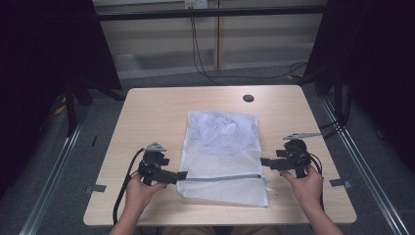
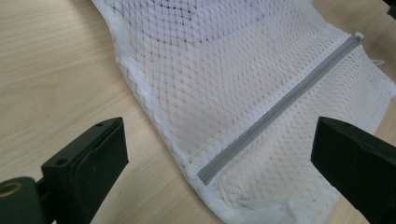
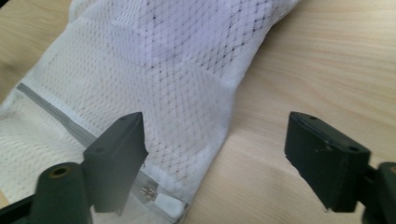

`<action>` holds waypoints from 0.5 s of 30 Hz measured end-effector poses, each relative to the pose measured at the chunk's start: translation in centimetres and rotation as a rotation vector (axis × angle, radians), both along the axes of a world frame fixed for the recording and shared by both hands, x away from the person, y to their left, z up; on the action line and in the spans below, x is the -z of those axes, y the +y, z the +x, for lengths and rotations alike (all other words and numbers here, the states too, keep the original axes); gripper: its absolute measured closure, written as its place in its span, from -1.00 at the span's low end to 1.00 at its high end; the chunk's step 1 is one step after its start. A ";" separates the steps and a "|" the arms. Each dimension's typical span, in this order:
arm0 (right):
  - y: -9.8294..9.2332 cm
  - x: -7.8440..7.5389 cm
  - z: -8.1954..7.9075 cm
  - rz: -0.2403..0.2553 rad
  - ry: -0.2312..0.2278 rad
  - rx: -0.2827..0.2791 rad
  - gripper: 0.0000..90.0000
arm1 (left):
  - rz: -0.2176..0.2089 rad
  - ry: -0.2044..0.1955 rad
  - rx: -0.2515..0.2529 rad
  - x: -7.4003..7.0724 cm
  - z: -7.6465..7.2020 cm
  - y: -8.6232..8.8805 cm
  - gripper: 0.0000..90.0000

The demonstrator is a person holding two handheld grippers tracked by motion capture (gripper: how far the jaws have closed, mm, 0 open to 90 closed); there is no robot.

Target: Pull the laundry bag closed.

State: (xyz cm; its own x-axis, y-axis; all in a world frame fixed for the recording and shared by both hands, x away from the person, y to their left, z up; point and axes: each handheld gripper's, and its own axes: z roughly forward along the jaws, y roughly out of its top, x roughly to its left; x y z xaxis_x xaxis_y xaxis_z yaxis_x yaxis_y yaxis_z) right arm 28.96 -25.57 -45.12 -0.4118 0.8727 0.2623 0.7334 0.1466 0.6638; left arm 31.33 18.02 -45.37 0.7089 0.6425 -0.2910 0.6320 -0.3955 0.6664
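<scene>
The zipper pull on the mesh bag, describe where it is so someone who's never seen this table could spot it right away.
On the wooden table lies a white mesh laundry bag, between the left gripper and the right gripper. A grey zipper crosses it near the person's edge. The zipper pull sits at the zipper's end by the right gripper, a small metal piece with a white tab.

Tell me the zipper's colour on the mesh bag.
Grey zipper on the white mesh bag; left gripper view.

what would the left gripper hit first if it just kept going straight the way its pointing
Most likely the white mesh laundry bag. The left gripper is open, pointing at the bag's near left edge, where the grey zipper ends. How high its jaws sit above the table is unclear, so this is a best guess.
</scene>
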 end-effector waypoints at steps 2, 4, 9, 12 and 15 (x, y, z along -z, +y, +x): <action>-0.2 -0.1 -0.1 -0.013 -0.005 -0.003 -0.64 | 0.010 -0.013 -0.014 0.0 0.0 0.1 -0.94; -0.5 0.0 -0.3 -0.026 -0.021 -0.001 -0.67 | 0.029 -0.037 -0.019 -0.1 0.0 0.3 -0.93; -1.1 -0.1 -0.6 -0.038 -0.064 0.003 -0.71 | 0.026 -0.067 -0.046 -0.2 0.1 0.9 -0.94; -1.2 -0.1 -0.7 -0.046 -0.075 0.001 -0.72 | 0.029 -0.083 -0.059 -0.2 0.2 1.4 -0.94; -1.3 0.0 -0.8 -0.057 -0.083 -0.004 -0.72 | 0.026 -0.087 -0.067 -0.1 0.2 1.8 -0.93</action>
